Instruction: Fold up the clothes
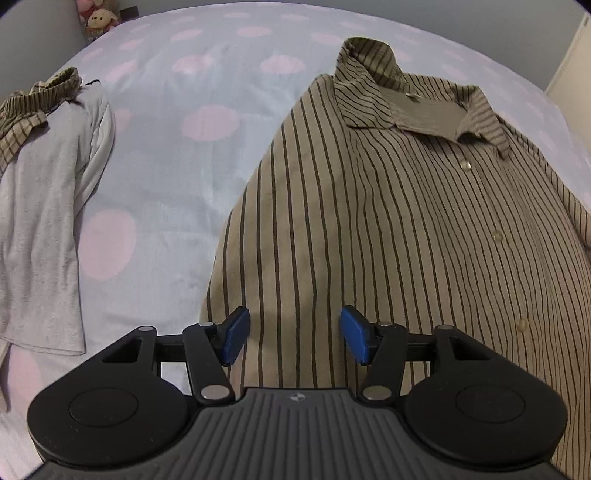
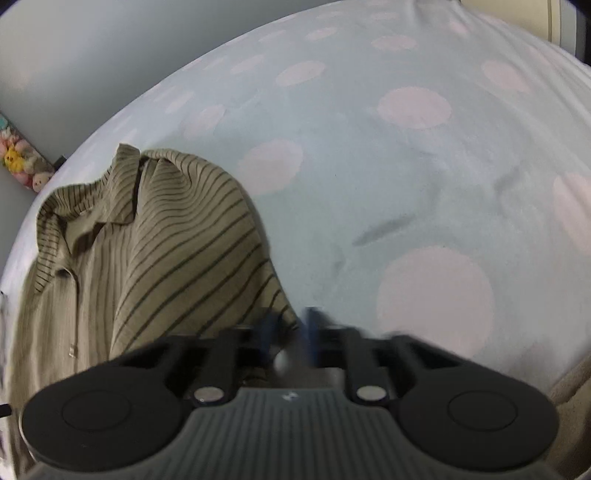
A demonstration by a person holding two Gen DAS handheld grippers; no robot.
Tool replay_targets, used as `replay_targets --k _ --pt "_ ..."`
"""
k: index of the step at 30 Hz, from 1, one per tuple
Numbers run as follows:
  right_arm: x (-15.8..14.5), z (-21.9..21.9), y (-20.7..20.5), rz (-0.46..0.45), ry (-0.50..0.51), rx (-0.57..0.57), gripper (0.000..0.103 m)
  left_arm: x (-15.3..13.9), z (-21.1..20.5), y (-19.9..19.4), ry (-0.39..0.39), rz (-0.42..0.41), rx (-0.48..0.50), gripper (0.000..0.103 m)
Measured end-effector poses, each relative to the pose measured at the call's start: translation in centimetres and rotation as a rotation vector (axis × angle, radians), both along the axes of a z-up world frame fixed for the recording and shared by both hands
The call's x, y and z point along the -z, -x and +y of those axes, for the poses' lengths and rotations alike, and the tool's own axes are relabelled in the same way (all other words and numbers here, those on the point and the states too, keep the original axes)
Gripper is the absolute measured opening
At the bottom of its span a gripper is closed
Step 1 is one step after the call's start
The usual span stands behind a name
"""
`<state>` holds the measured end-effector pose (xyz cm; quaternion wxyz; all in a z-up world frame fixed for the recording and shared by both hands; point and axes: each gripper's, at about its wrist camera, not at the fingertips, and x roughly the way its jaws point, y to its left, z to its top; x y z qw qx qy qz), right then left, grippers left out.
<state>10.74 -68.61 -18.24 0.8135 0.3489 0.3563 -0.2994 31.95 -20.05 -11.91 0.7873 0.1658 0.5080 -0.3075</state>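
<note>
A tan shirt with dark stripes (image 1: 369,221) lies buttoned and collar-up on the bed. My left gripper (image 1: 295,336) hovers over its lower left part, blue pads (image 1: 236,336) wide apart with only flat cloth below them. In the right wrist view the same striped shirt (image 2: 166,240) lies at the left, with one side drawn in a fold toward my right gripper (image 2: 291,332). That gripper is blurred. Its pads stand close together at the shirt's near edge, and the cloth runs in between them.
A pale blue sheet with pink dots (image 1: 166,166) covers the bed. A grey top (image 1: 44,221) with another striped garment (image 1: 29,107) on it lies at the left. Plush toys (image 1: 99,18) sit at the far corner. Beige cloth (image 2: 569,387) shows at the right edge.
</note>
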Motion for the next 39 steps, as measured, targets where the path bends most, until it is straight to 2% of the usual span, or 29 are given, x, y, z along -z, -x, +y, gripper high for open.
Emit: replay_targets --k 4,7,10,16,20,25,28,31,33,36,39 --pt "-2.1 -1.1 0.7 -0.031 0.048 0.008 0.002 -0.4 -0.5 0.5 -0.036 -0.035 0.037 0.053" --pt "-4.4 -2.7 1.3 -0.036 0.102 0.026 0.002 0.1 -1.2 0.5 -0.048 -0.029 0.045 0.053" --pt "-6.8 -5.1 1.4 -0.025 0.167 0.045 0.002 0.4 -1.9 0.5 -0.050 -0.033 0.056 0.053" --pt "-9.1 -11.3 1.1 0.034 0.274 0.098 0.002 1.2 -3.4 0.1 -0.059 -0.036 0.078 0.053" --pt "-8.7 -15.3 -0.2 0.056 0.304 0.105 0.002 2.1 -4.2 -0.3 -0.070 -0.045 0.075 0.053" --pt "-4.7 -17.8 -2.7 0.186 0.286 0.105 0.002 2.8 -4.2 -0.9 -0.073 -0.019 0.056 0.053" --pt "-3.0 -18.3 -2.9 0.180 0.323 0.117 0.002 2.8 -4.1 -1.1 -0.075 -0.018 0.065 0.053" --pt "-2.5 -18.6 -2.9 0.150 0.331 0.146 0.003 2.7 -4.2 -1.1 -0.075 -0.018 0.069 0.053" --pt "-2.7 -18.5 -2.7 0.150 0.318 0.157 0.011 2.6 -4.1 -1.1 -0.071 -0.021 0.071 0.053" --pt "-3.2 -17.9 -1.3 0.172 0.274 0.179 0.014 2.4 -4.0 -1.2 -0.060 -0.023 0.068 0.053" --pt "-3.5 -16.9 0.6 0.171 0.169 0.214 0.015 2.1 -3.7 -1.3 -0.039 -0.020 0.049 0.053"
